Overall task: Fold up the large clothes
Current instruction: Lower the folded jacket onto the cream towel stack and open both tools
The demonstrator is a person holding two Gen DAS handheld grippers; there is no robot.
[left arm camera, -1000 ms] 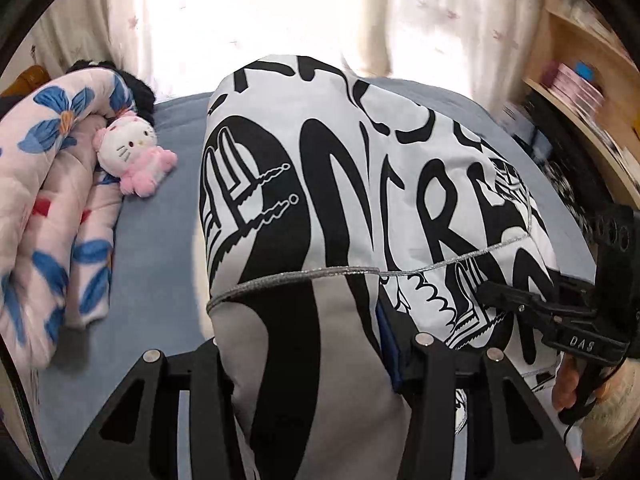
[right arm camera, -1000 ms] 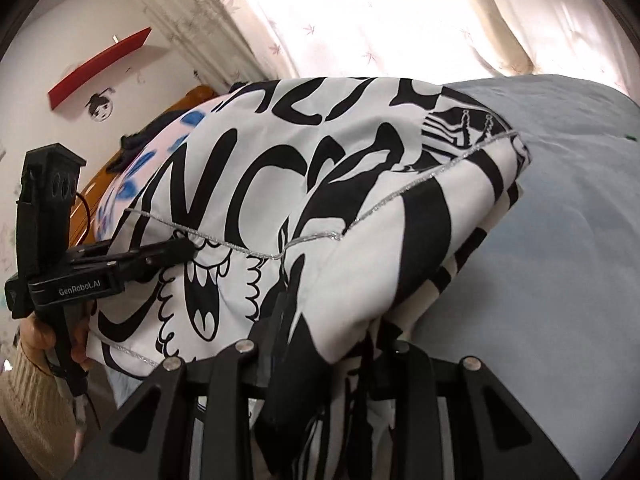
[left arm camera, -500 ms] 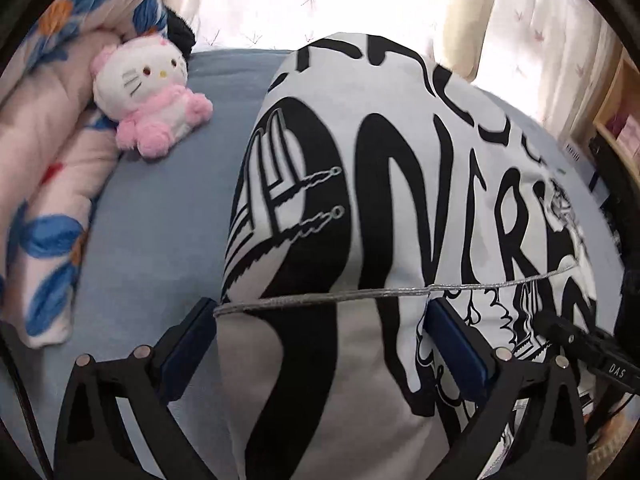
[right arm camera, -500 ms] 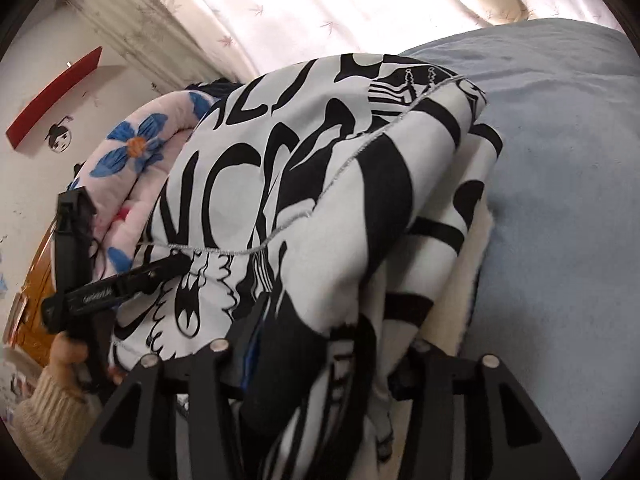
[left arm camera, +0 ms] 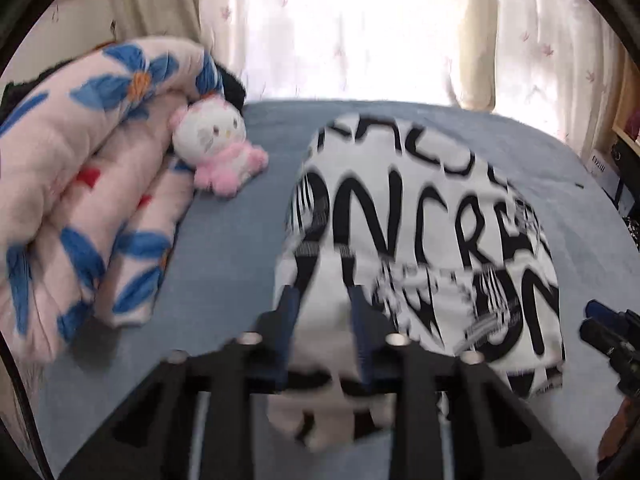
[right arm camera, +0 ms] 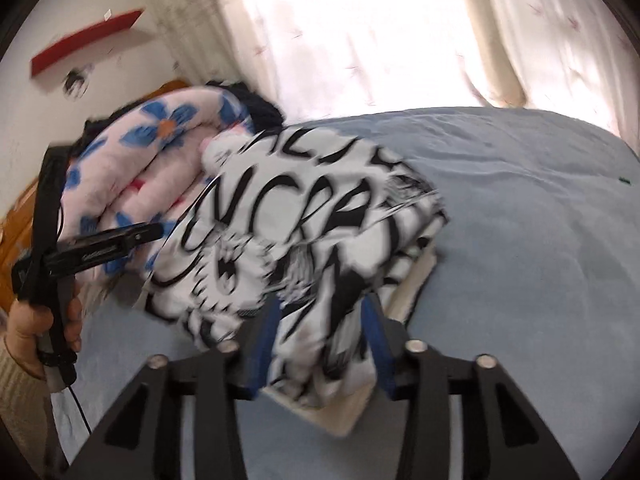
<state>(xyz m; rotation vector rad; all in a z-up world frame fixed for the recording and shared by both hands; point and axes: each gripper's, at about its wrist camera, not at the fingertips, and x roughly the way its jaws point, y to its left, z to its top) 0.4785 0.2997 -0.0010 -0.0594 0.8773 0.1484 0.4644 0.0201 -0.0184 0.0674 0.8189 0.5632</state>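
A white garment with bold black lettering [left arm camera: 420,220] lies folded on the blue bed [left arm camera: 224,260]; both views are motion-blurred. My left gripper [left arm camera: 324,304] is at the garment's near left edge, its jaws closing, blue pads against a fold of white fabric that hangs down between them. My right gripper [right arm camera: 320,316] is at the near right corner of the garment [right arm camera: 312,208], jaws closing on a thick bunch of cloth with a cream lining under it. The right wrist view shows the left gripper [right arm camera: 154,233] in a hand [right arm camera: 28,328].
A rolled pink quilt with blue flowers [left arm camera: 80,180] and a pink-and-white plush cat [left arm camera: 216,148] lie along the bed's left side. Bright curtains [left arm camera: 340,28] hang behind the bed. A wooden shelf [left arm camera: 628,120] stands at the right. Blue sheet [right arm camera: 520,240] stretches right of the garment.
The garment has come down from close in front of the cameras onto the bed. The left jaws spread wide half a second ago and have since closed in on the fabric.
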